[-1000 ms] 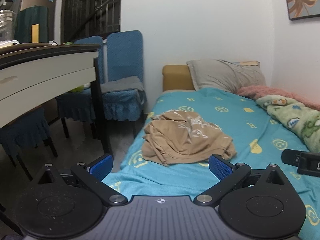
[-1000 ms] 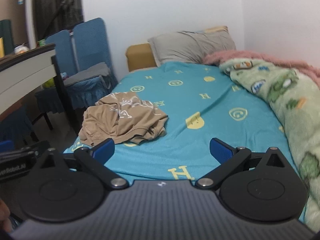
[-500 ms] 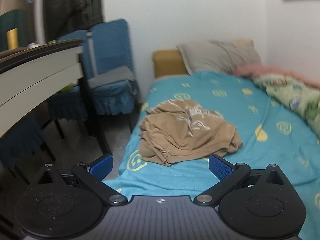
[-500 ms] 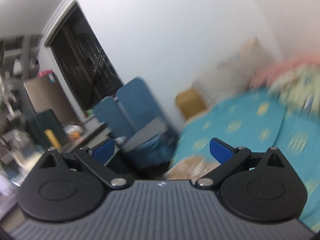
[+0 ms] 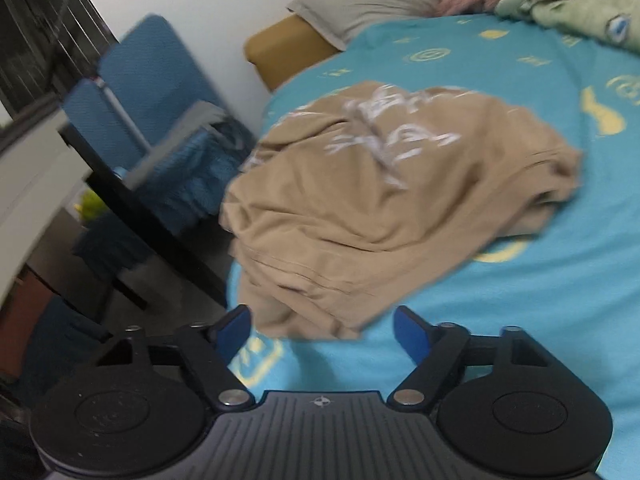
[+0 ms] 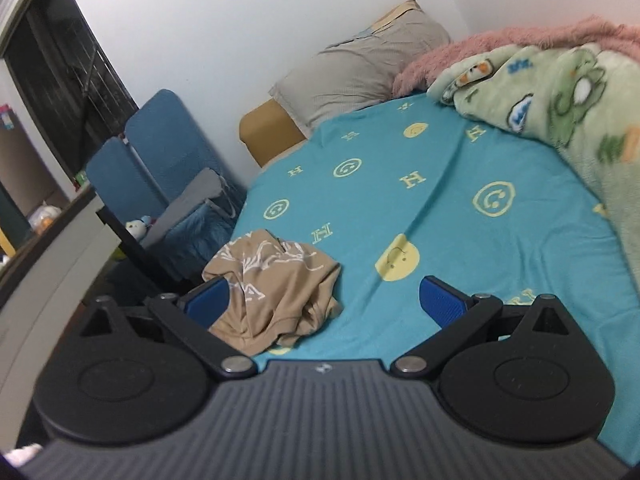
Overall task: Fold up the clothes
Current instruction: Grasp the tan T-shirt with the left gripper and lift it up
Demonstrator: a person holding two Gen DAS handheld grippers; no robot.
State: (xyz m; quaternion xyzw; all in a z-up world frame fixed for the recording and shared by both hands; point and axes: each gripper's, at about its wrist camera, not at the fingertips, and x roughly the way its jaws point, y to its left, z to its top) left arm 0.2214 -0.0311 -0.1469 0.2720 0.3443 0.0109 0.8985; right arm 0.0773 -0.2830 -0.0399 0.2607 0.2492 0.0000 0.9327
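Observation:
A crumpled tan shirt (image 5: 380, 192) with a white print lies in a heap near the left edge of the bed, on a teal sheet (image 5: 540, 288) with yellow marks. My left gripper (image 5: 322, 330) is open, close above the shirt's near hem, with nothing between its blue pads. In the right wrist view the same tan shirt (image 6: 276, 292) sits low and left. My right gripper (image 6: 324, 304) is open further back, and its left pad overlaps the shirt's edge in the picture.
A grey pillow (image 6: 360, 68) and a tan headboard (image 6: 268, 132) stand at the far end of the bed. A green printed blanket (image 6: 560, 108) and a pink fleece lie along the right side. Blue chairs (image 6: 160, 148) and a table edge (image 5: 152, 220) stand left of the bed.
My left gripper has moved in close to the shirt and tilted. The right gripper swung up toward the wall and came back down over the bed. Both stay open.

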